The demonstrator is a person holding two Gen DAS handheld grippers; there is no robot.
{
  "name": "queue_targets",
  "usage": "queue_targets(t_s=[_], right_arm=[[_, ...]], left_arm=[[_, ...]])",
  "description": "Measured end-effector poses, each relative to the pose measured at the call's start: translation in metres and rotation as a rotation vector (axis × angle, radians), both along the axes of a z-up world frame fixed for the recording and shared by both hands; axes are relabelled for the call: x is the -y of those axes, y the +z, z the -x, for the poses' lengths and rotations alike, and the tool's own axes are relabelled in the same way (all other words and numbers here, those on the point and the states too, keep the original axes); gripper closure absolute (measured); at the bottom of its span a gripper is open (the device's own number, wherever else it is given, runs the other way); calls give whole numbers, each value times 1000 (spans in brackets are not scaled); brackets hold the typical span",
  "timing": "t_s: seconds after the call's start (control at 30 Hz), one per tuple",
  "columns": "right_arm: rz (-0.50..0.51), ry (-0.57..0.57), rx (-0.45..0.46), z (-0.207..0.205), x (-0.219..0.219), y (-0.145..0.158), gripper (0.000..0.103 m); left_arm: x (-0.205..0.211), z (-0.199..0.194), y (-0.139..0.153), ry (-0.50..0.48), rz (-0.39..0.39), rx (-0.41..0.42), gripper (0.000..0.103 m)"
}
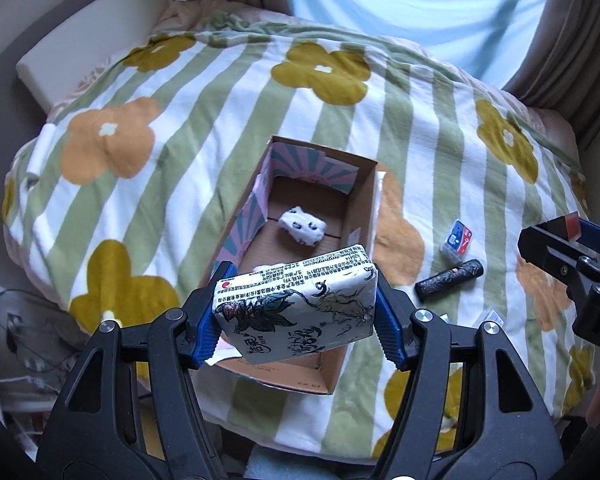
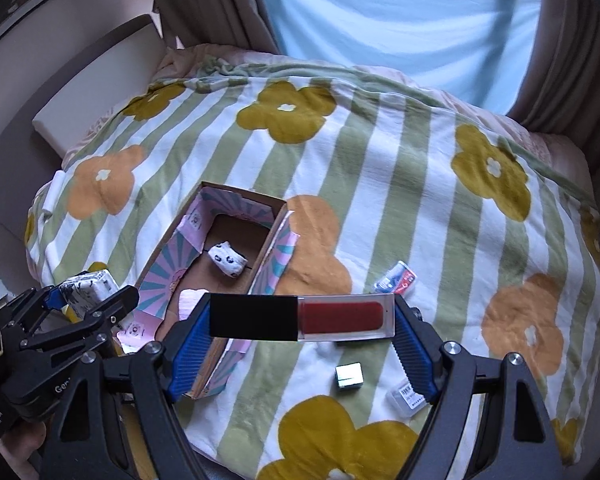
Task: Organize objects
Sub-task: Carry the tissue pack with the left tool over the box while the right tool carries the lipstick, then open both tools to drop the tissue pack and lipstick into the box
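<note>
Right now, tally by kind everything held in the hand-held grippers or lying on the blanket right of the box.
Tissue pack: 1
Lip gloss: 1
Black tube: 1
Small plastic packets: 2
Metallic cube: 1
Total: 6

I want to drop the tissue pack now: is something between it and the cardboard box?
Nothing visible blocks it. The left gripper holds the tissue pack above the near end of the open cardboard box; only a small white patterned bundle lies farther inside.
</note>
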State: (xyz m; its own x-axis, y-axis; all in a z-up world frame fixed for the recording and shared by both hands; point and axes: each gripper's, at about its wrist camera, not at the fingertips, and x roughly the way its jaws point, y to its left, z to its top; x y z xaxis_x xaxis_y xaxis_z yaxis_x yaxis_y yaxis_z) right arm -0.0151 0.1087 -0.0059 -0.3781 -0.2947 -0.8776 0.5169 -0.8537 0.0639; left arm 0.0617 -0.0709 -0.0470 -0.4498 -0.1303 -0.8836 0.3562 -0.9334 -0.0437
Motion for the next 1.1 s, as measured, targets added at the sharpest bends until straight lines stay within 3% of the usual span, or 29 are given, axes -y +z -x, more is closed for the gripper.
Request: queue_targets(t_s=[0.5,1.1], right_arm=[[-81,363,31,32,111,-44,24],[-199,763,127,72,218,-158,24]], left_arm=[[41,-15,-58,230,-88,110,42],[43,21,-159,368,-190,245,42]])
